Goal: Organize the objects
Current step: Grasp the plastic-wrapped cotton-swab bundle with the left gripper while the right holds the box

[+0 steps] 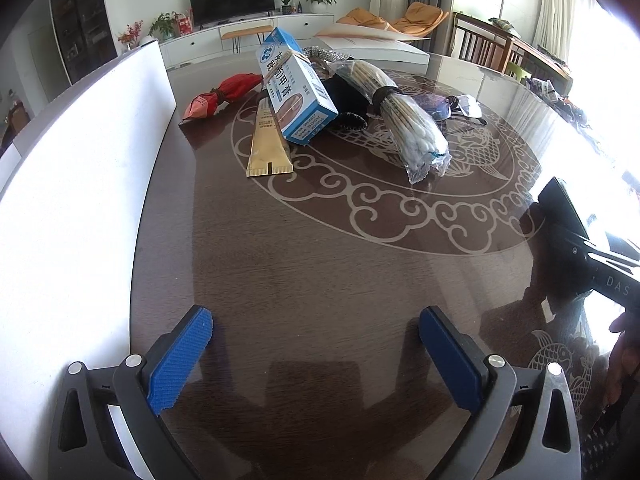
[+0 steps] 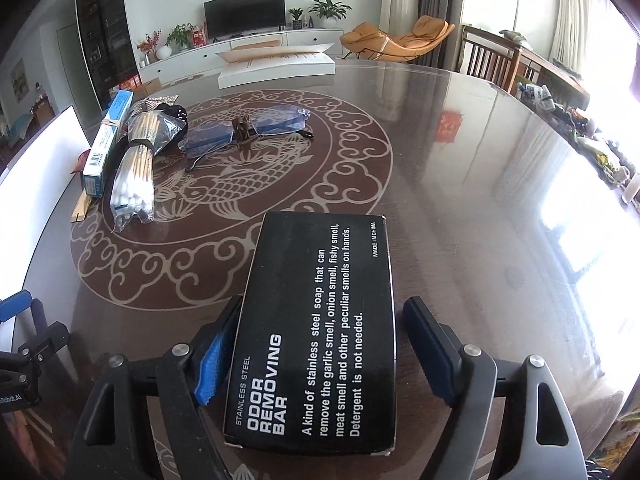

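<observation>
1. The right tool has a black box lying between its blue pads, printed "ODOR REMOVING BAR". The left pad touches the box's side; a narrow gap shows at the right pad, so whether the grip is firm I cannot tell.
2. The left tool stands wide, nothing between its fingers, above bare dark wood near the desk's near edge.
3. A white board stands upright along the desk's left edge, just beside the left tool.
4. Toward the desk's middle, on the fish ornament, lies a heap: a blue-and-white carton tilted over a gold sachet, and beside it a plastic bag of cotton swabs tied round the middle.
5. A red pouch lies left of the carton, near the board.
6. Spectacles lie right of the swabs.
7. A flat white box sits at the desk's far edge.
</observation>
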The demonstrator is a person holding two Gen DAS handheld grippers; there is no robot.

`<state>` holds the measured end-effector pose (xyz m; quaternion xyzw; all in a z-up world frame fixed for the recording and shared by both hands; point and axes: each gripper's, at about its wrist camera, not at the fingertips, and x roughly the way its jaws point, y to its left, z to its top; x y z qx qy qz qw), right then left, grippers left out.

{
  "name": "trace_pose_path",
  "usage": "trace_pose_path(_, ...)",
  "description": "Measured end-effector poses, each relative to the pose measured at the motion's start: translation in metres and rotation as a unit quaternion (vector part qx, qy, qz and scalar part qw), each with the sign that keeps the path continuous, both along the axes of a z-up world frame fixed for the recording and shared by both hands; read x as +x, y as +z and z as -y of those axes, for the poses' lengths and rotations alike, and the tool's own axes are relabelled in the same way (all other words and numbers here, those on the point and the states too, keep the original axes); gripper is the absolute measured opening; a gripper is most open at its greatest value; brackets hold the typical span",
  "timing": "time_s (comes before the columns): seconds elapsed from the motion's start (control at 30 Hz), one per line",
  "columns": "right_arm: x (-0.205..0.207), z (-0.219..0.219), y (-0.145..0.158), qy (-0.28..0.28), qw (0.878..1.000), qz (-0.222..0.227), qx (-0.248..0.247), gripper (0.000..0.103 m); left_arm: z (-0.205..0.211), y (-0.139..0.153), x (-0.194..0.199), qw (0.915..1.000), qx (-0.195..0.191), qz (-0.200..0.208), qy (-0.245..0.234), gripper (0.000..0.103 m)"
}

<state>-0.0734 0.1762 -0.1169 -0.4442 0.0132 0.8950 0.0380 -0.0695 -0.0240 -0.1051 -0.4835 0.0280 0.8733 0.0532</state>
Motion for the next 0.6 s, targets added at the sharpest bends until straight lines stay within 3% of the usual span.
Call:
trace_pose_path(0.1, -0.003, 0.003, -0.002, 0.012, 1.0, 0.006, 0.0, 0.091, -0.019, 0.017, -0.016, 0.9993, 0.033, -0.014, -0.01, 0.103)
trace_pose_path(0.2, -0.003, 0.003, -0.002, 0.013, 1.0, 0.007, -0.001, 0.092, -0.048, 0.032, -0.053, 0.9993, 0.026, -0.026, -0.011, 0.103)
trace_pose_path(0.33, -0.002, 0.002, -0.002, 0.007, 1.0, 0.005, -0.004, 0.092, -0.073, 0.024, -0.112, 0.9997, 0.013, -0.01, 0.017, 0.103)
trace_pose_path(0.37, -0.001, 0.001, -0.002, 0.006, 1.0, 0.004, -0.007, 0.092, -0.076, 0.022, -0.121, 0.9996, 0.013, -0.012, 0.021, 0.096)
trace_pose_path(0.43, 0.0, -0.001, -0.001, 0.002, 1.0, 0.001, -0.011, 0.092, -0.081, 0.018, -0.132, 0.9996, 0.011, -0.013, 0.023, 0.061)
trace_pose_path(0.47, 0.0, -0.002, -0.001, 0.001, 1.0, 0.001, -0.013, 0.092, -0.082, 0.015, -0.134, 0.9997, 0.012, -0.011, 0.019, 0.032)
trace_pose_path(0.6, 0.0, -0.002, -0.001, 0.002, 1.0, 0.001, -0.01, 0.092, -0.075, 0.012, -0.1, 0.9997, 0.024, -0.005, -0.003, 0.03)
